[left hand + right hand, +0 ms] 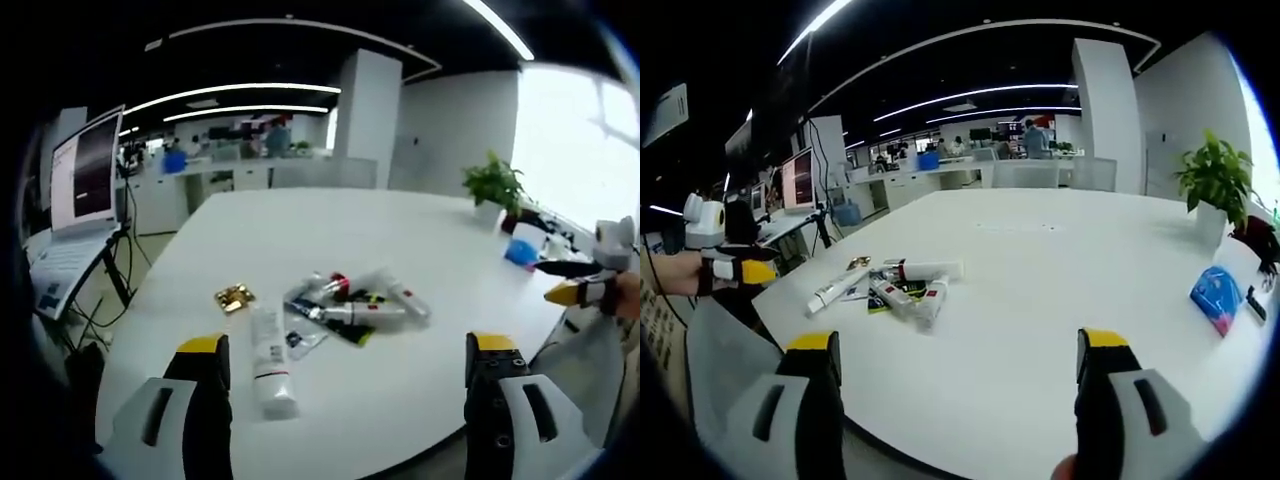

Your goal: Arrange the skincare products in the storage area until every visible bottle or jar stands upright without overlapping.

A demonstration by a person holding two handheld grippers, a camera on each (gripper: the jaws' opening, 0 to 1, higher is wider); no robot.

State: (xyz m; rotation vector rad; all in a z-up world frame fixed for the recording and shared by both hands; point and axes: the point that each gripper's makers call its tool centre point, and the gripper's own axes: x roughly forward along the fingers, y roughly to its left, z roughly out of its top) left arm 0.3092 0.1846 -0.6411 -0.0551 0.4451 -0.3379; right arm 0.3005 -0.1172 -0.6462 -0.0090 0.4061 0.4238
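The big white bench (400, 240) has lots of bare room on its far half and near its front edge, so a gripper can slide in from there. In the middle lies a messy pile of tubes (350, 300), touching and crossing, with one white tube (270, 360) and a small gold thing (234, 296) just beside it. A green plant (493, 185) and a blue packet (1217, 297) sit far off at the side, well apart from the pile.
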